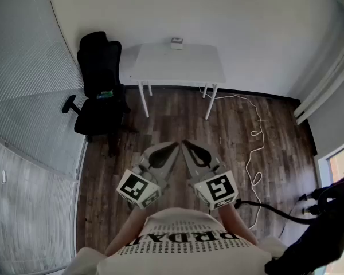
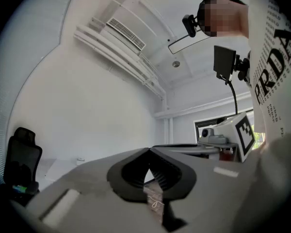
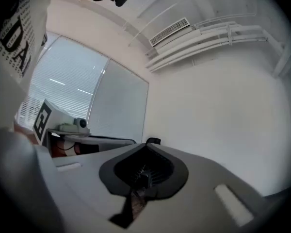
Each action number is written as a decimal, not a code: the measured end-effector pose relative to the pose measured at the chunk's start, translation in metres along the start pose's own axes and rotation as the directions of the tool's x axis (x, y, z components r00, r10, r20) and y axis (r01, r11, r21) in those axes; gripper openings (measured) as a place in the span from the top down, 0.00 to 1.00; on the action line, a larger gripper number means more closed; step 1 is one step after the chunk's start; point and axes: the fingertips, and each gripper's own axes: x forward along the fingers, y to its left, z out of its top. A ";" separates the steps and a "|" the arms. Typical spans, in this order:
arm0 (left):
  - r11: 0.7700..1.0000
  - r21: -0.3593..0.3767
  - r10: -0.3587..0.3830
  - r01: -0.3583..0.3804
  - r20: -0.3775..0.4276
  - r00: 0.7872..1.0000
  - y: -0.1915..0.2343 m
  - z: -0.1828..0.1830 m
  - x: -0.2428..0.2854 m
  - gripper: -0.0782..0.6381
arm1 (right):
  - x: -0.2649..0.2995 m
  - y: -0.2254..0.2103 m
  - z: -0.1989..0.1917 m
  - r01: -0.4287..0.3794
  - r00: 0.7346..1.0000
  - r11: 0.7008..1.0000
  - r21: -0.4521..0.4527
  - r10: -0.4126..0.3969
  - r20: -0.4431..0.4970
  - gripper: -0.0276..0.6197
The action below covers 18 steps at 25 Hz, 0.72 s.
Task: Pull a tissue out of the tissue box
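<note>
A small tissue box (image 1: 176,43) stands at the back edge of a white table (image 1: 178,65) against the far wall, well away from me. In the left gripper view the tissue box (image 2: 80,160) is a tiny shape on the pale tabletop. I hold both grippers close to my body, over the wood floor. The left gripper (image 1: 175,146) and the right gripper (image 1: 185,144) point towards the table with their tips nearly side by side. Both are shut with nothing between their jaws, as their own views show for the left gripper (image 2: 149,150) and the right gripper (image 3: 146,146).
A black office chair (image 1: 100,90) stands left of the table. A white cable (image 1: 255,153) snakes over the floor at the right. Black equipment with a cord (image 1: 327,211) sits at the lower right. A glass wall with blinds (image 1: 28,125) closes the left side.
</note>
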 end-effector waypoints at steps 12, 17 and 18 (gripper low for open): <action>1.000 -0.026 0.008 -0.007 0.008 1.000 0.002 -0.006 -0.014 0.90 | 0.002 0.012 -0.006 -0.005 1.000 0.999 0.031 0.006 -0.011 0.95; 0.999 -0.029 0.016 -0.016 0.014 1.000 0.009 -0.005 -0.024 0.90 | 0.007 0.019 -0.007 0.014 1.000 0.997 0.071 -0.013 -0.015 0.94; 0.999 -0.030 0.017 -0.016 0.014 1.000 0.010 -0.006 -0.026 0.90 | 0.008 0.021 -0.009 0.013 1.000 0.997 0.077 -0.011 -0.018 0.94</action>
